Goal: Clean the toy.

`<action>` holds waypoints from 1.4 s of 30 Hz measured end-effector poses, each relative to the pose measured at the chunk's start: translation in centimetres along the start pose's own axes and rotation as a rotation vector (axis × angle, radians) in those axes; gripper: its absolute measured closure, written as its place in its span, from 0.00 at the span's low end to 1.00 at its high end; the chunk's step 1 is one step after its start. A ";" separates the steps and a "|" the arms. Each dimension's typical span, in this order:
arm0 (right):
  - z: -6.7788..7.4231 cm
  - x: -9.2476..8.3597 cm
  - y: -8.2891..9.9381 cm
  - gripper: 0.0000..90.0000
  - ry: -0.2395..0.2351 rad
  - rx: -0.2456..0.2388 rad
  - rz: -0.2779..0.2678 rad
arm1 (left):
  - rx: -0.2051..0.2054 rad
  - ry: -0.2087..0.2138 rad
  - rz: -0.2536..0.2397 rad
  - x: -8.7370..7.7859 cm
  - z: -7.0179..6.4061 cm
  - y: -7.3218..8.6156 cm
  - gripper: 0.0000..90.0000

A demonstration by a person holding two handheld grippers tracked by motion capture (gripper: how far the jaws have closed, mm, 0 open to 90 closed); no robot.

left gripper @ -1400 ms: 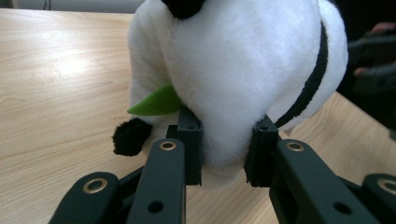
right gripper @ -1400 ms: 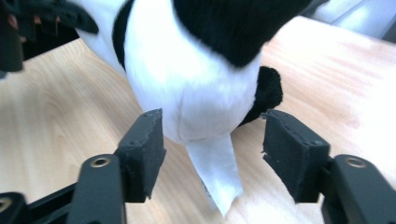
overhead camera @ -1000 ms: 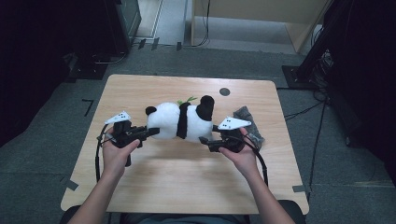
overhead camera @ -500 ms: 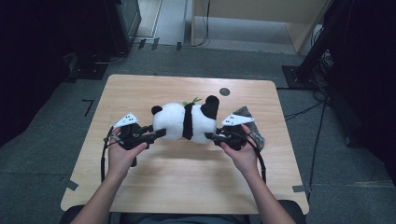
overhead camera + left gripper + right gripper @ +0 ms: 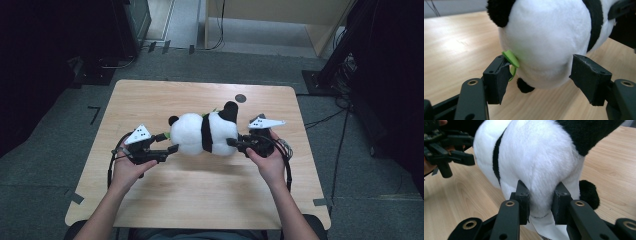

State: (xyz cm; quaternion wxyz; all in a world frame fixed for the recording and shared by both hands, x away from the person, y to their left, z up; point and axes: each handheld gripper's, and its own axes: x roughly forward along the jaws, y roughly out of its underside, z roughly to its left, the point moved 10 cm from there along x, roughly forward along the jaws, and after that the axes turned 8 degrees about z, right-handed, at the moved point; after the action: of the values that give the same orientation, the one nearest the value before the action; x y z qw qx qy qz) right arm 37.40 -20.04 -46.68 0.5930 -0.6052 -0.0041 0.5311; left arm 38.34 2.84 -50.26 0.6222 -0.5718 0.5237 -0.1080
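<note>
Black-and-white plush panda (image 5: pixel 205 132) lying mid-table (image 5: pixel 200 200). The right gripper view shows the right gripper (image 5: pixel 540 195) clenching white fur; the left gripper view shows the left gripper (image 5: pixel 539 72), jaws just opening, straddling the panda's head beside a green leaf (image 5: pixel 511 58). Both forearms reach forward, grippers level.

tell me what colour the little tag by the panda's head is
Bright green tag, clearest in the left gripper view.

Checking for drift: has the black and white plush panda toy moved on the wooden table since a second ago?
Yes. The plush panda toy has slid leftward, farther from the dark round spot on the table.
</note>
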 end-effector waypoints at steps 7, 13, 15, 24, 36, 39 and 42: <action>1.0 0.1 -0.1 0.81 -0.042 0.021 0.014 | 0.000 0.004 0.068 1.2 -0.5 1.4 0.32; 1.3 0.1 -0.3 0.79 -0.069 0.031 0.012 | -0.044 -0.002 0.073 0.4 -0.7 0.6 0.66; 1.5 0.2 -0.2 0.76 -0.089 0.042 0.028 | -0.048 0.000 0.086 0.0 -0.7 0.6 0.73; 1.2 0.9 0.2 0.59 -0.075 0.043 0.048 | -0.113 0.023 0.114 -0.1 -0.5 1.2 0.66; 0.9 0.3 -0.7 0.54 -0.072 0.073 -0.001 | -0.135 0.020 0.073 -0.4 -0.2 0.7 0.56; 0.6 1.0 -0.3 0.52 -0.021 0.047 0.020 | -0.117 -0.014 0.103 0.0 0.0 1.1 0.53; 0.3 1.3 -0.3 0.51 0.014 0.040 0.026 | -0.122 -0.025 0.086 -0.1 0.3 0.9 0.52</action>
State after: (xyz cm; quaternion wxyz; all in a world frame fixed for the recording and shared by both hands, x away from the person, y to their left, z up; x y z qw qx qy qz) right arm 37.96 -18.89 -47.21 0.5983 -0.5967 0.0185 0.5344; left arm 38.12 3.37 -51.03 0.5969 -0.5868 0.5456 -0.0416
